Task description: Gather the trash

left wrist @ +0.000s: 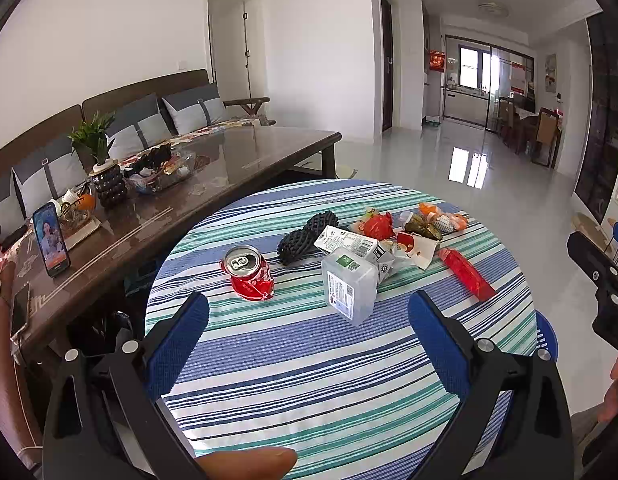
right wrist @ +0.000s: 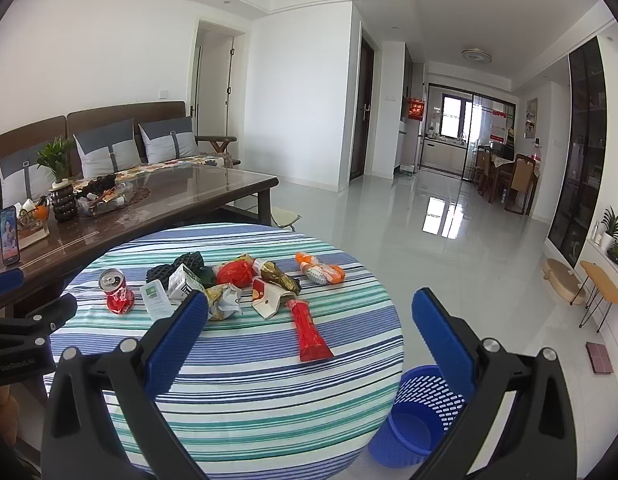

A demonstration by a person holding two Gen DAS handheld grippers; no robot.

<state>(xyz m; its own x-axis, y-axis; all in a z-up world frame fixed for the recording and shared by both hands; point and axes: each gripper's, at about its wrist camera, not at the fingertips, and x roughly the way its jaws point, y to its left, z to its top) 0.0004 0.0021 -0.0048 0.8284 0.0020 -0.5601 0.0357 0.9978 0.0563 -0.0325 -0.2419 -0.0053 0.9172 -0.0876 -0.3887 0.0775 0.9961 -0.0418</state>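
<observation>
Trash lies on a round table with a striped cloth (left wrist: 309, 360) (right wrist: 249, 380): a crushed red can (left wrist: 249, 272) (right wrist: 116, 290), a clear plastic box (left wrist: 349, 286) (right wrist: 156, 298), black foam netting (left wrist: 307, 236) (right wrist: 177, 265), a carton (left wrist: 349, 242), a red bag (left wrist: 377, 225) (right wrist: 233, 273), a long red wrapper (left wrist: 467, 274) (right wrist: 309, 330) and orange-white wrappers (left wrist: 443, 218) (right wrist: 320, 272). My left gripper (left wrist: 309, 312) is open and empty, hovering near the can and box. My right gripper (right wrist: 310, 308) is open and empty above the table, near the red wrapper.
A blue perforated bin (right wrist: 417, 416) stands on the floor at the table's right edge. A dark glass-topped coffee table (left wrist: 169, 200) (right wrist: 129, 208) with a phone, plant and bowl stands to the left, a sofa behind it. Stools (right wrist: 589, 284) stand at the right wall.
</observation>
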